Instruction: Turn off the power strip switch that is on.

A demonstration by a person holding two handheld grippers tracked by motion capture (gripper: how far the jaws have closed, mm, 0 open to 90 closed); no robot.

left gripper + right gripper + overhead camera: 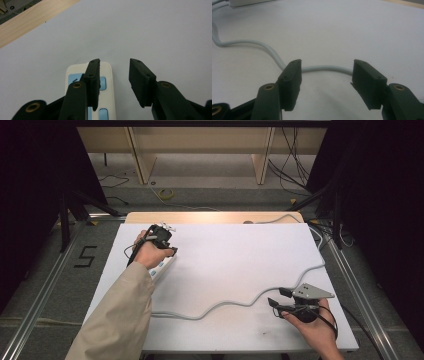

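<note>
On the white worktop [225, 255], over at its left side, I have my left tongs [113, 82] standing above the end of the power strip [107, 72], their jaws spread and gripping nothing; one jaw hangs over the strip's blue switches, the other over bare worktop beside it. My right tongs [325, 80] sit near the front right corner, spread wide too, with the strip's grey cord [322, 68] running across the worktop just beyond their tips.
</note>
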